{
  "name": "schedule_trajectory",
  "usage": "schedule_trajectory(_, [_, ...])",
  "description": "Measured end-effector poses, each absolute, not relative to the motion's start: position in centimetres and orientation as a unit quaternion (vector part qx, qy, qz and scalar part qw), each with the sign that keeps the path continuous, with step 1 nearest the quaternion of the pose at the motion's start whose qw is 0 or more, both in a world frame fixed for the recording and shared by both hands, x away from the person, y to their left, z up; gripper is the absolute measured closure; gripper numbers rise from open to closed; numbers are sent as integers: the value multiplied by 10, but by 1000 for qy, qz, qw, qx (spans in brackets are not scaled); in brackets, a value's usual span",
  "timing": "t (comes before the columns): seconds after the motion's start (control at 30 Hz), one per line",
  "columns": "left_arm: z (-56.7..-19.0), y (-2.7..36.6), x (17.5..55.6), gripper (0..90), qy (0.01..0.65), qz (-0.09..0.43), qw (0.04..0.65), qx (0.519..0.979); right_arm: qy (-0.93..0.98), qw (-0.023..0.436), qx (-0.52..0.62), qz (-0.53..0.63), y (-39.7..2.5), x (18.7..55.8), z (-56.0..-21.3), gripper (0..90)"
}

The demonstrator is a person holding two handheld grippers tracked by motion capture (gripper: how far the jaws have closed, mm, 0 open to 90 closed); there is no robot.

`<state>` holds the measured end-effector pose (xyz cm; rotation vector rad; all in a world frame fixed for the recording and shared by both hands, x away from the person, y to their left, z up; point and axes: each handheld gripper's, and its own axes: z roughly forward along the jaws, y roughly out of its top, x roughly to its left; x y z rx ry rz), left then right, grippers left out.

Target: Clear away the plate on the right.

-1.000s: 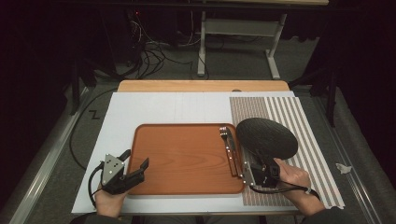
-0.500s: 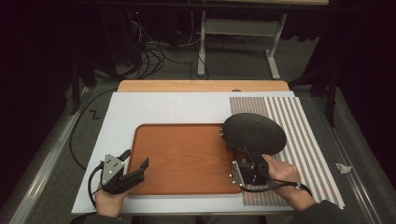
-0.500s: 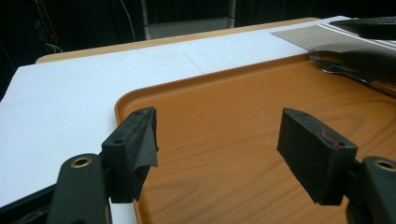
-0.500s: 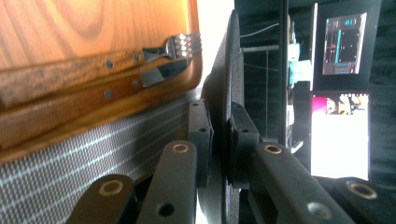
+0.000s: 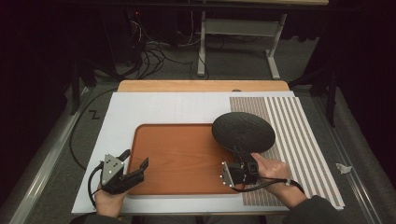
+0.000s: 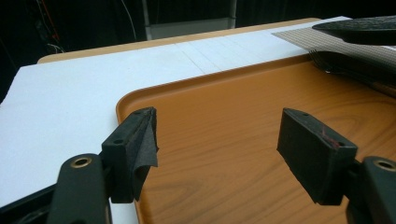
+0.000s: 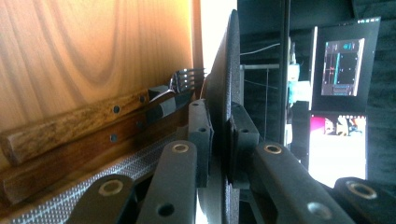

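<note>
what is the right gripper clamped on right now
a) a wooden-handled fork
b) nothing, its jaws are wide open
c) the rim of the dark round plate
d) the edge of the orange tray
c) In the right gripper view the right gripper has both jaws pressed on the rim of the dark round plate, which it holds above the striped mat and the tray edge in the high view.

A wooden table (image 5: 201,86) bears a white board (image 5: 163,109), striped mat (image 5: 299,135) and tray (image 5: 177,158).
</note>
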<state>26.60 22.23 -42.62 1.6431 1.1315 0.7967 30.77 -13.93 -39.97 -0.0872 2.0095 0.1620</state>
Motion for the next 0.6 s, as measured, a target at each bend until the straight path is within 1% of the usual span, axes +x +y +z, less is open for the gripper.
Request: schedule_trajectory(0.6, [-426, 223, 266, 286, 465, 326, 477, 671, 841, 529, -70, 88, -110, 303, -399, 847])
